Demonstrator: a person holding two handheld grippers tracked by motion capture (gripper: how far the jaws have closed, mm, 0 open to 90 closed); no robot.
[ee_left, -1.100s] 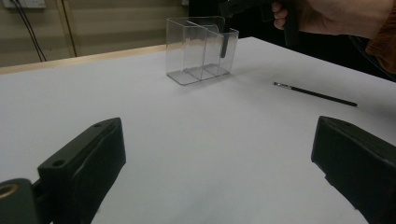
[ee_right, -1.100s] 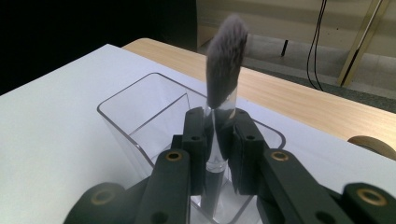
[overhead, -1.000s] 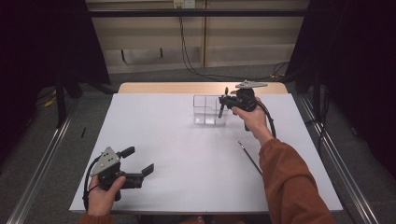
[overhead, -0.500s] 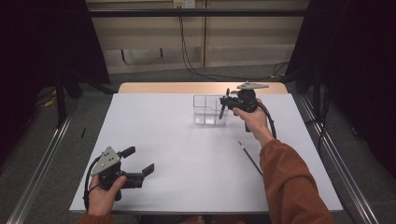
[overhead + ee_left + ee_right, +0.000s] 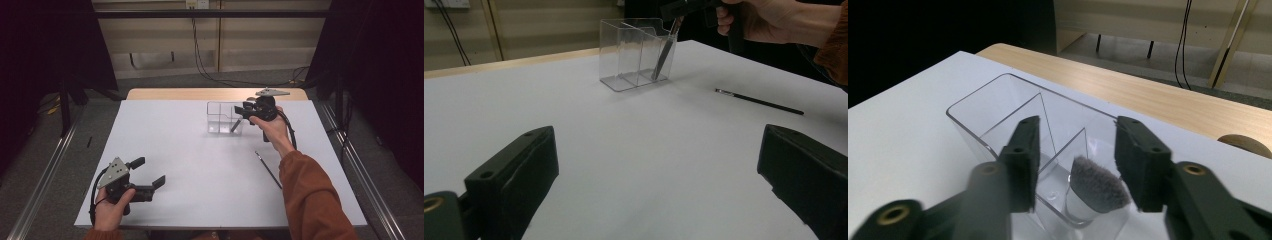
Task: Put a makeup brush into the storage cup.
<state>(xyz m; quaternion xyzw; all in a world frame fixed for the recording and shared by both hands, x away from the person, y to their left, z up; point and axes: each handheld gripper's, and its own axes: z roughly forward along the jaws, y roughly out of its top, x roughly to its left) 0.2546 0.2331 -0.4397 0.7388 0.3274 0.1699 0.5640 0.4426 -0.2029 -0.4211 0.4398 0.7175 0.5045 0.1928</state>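
Since a second ago the right gripper [image 5: 242, 111] stays over the organizer [image 5: 223, 119], jaws spread around the brush [image 5: 1096, 190], on a white table [image 5: 200, 160].

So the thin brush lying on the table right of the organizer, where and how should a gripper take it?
Grip the thin brush near mid-handle, coming straight down from above with the jaws across its length. It lies flat on the white table, apart from the clear organizer, with open space either side. The right gripper is nearer; the left gripper rests far off.
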